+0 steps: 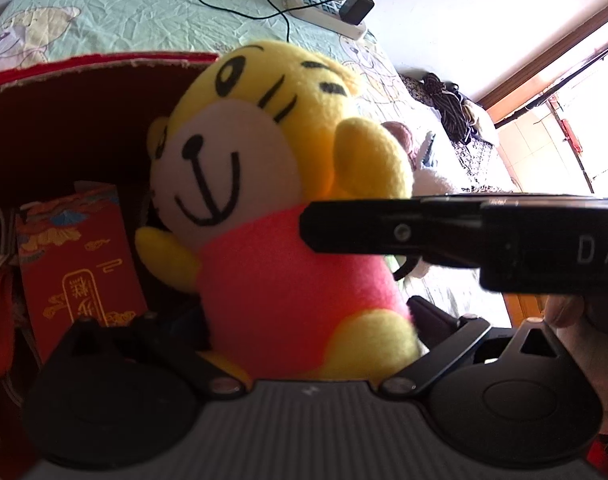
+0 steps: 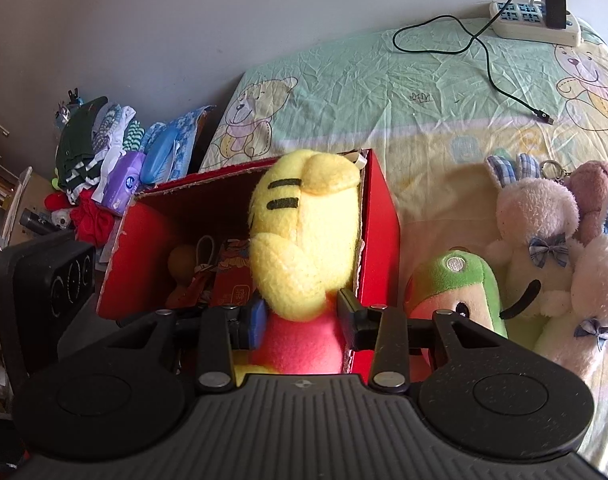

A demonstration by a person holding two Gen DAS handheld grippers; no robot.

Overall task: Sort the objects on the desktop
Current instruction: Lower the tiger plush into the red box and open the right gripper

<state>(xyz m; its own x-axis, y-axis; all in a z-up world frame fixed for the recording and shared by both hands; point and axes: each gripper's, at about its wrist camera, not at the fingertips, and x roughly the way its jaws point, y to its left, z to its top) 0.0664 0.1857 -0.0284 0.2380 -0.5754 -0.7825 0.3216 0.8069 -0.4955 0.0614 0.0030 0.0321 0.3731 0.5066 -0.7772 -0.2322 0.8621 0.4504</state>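
A yellow tiger plush [image 1: 264, 208] in a pink shirt hangs upright over the open red cardboard box [image 2: 379, 208]. My right gripper [image 2: 302, 320] is shut on its pink body, just below the head, which I see from behind. In the left wrist view one right gripper finger [image 1: 363, 228] crosses in from the right and presses into the plush's side. My left gripper [image 1: 284, 320] stands wide open, and the plush's lower body sits between its spread fingers. I cannot see them pinching it. The box holds a red envelope [image 1: 76, 260] and other small items.
On the bed sheet to the right of the box lie a green and pink plush [image 2: 463, 280] and white bunny plushes [image 2: 535, 240]. A power strip [image 2: 535, 20] with a black cable [image 2: 483, 48] lies at the far edge. Folded clothes [image 2: 96, 160] pile up to the left of the box.
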